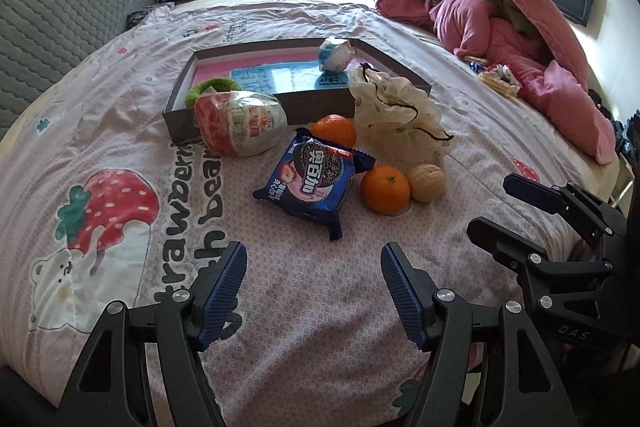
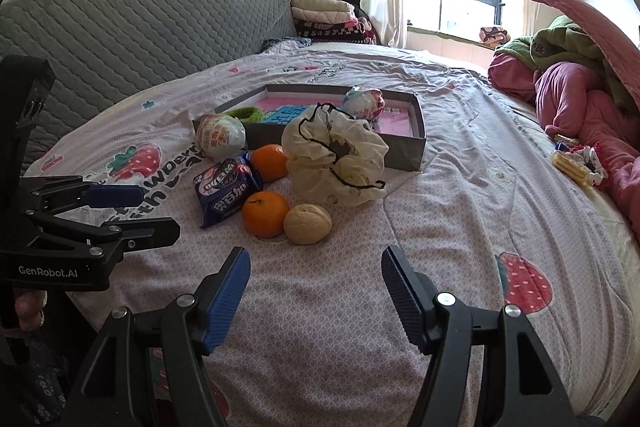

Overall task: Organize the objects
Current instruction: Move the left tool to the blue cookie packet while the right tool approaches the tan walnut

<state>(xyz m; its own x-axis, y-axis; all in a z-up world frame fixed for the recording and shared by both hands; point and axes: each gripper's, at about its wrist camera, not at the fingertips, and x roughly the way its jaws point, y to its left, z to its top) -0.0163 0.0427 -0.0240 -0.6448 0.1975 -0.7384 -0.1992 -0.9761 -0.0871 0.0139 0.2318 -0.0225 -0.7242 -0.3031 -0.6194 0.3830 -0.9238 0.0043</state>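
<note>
Tongs gaping, snack packet ahead

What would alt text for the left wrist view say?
The open, empty left gripper hovers over a strawberry-print bedsheet facing a blue cookie packet, two oranges, a walnut and a shallow box.
</note>
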